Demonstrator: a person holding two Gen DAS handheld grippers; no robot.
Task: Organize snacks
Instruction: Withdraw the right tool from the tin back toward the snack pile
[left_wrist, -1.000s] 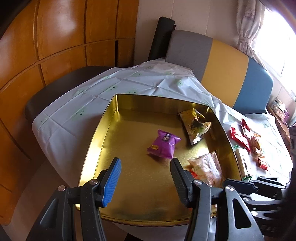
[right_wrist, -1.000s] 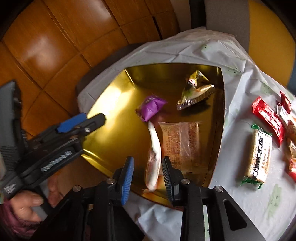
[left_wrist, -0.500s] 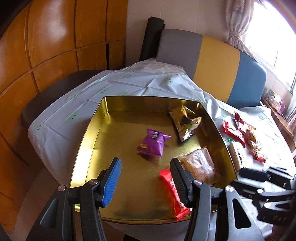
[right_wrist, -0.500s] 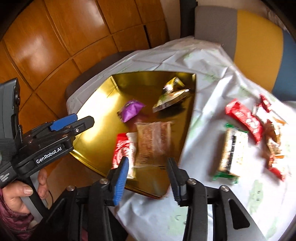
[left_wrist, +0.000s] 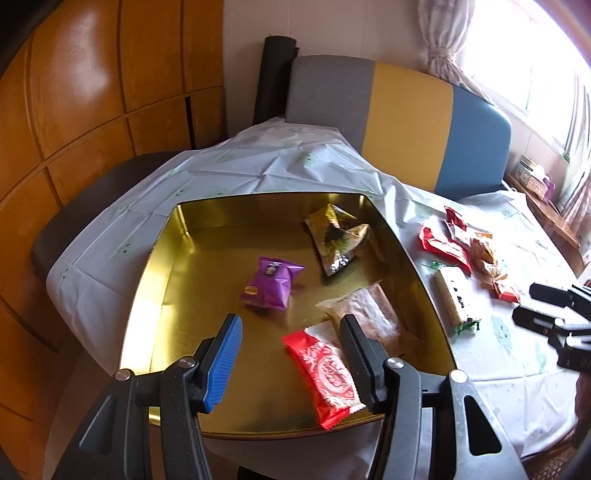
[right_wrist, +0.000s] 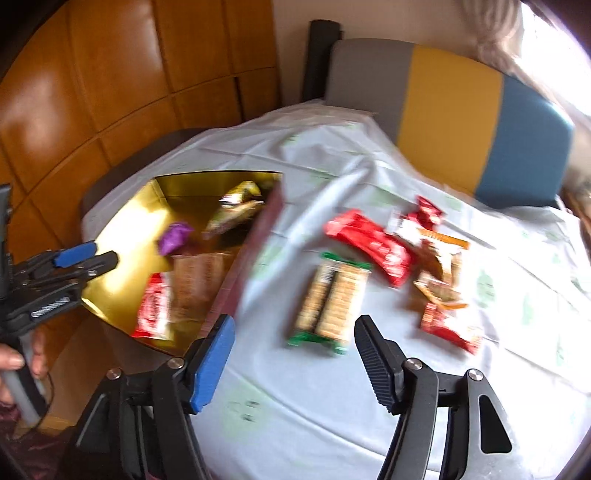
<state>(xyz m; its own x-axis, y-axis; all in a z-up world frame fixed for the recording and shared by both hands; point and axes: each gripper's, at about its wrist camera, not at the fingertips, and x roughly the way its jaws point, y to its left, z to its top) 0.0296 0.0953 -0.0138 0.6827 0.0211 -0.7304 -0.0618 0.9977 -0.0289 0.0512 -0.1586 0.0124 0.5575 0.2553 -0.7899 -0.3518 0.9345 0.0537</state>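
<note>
Right claw (right_wrist: 291, 354) empty, jaws opening over cereal bar (right_wrist: 332, 302) at frame centre for next pickup; left claw (left_wrist: 291, 354) apart, idle above gold tray (left_wrist: 155, 258)

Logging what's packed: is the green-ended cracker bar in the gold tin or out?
Out. The cracker bar lies on the tablecloth beside the gold tin.

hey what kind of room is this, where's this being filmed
Most likely a home dining corner. A table under a creased white tablecloth holds a gold tin tray and loose snack packets, with a padded grey, yellow and blue bench back behind it, wood wall panels, and a curtained window.
</note>
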